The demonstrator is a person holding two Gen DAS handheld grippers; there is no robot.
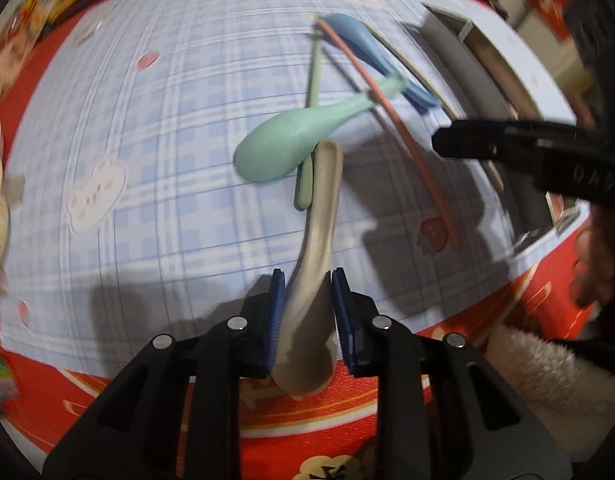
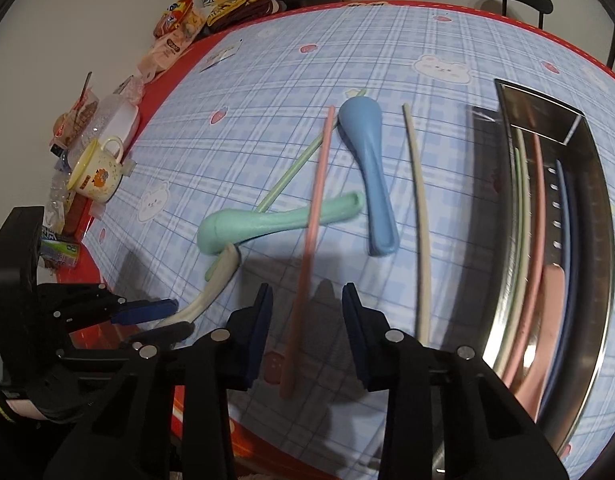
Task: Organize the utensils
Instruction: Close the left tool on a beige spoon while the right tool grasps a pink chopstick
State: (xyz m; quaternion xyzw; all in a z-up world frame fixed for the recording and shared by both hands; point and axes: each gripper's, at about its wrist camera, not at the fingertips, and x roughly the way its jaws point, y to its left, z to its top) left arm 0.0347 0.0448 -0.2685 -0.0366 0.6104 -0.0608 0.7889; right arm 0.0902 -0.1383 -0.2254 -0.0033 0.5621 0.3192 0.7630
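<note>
Pick-up step, both hands at once. Left tool (image 1: 307,280) clenched on the bowl end of the beige plastic spoon (image 1: 321,208), pads pressing its sides; the spoon's handle reaches out to the mint-green plastic spoon (image 1: 283,144) on the blue checked tabletop (image 1: 147,120). Right tool (image 2: 307,292) straddles the pink plastic chopstick (image 2: 311,216), pads apart from it, not gripping. Next, likely: pinch the chopstick, lift both, carry to the steel utensil tray (image 2: 595,184) at right, already holding several pieces.
</note>
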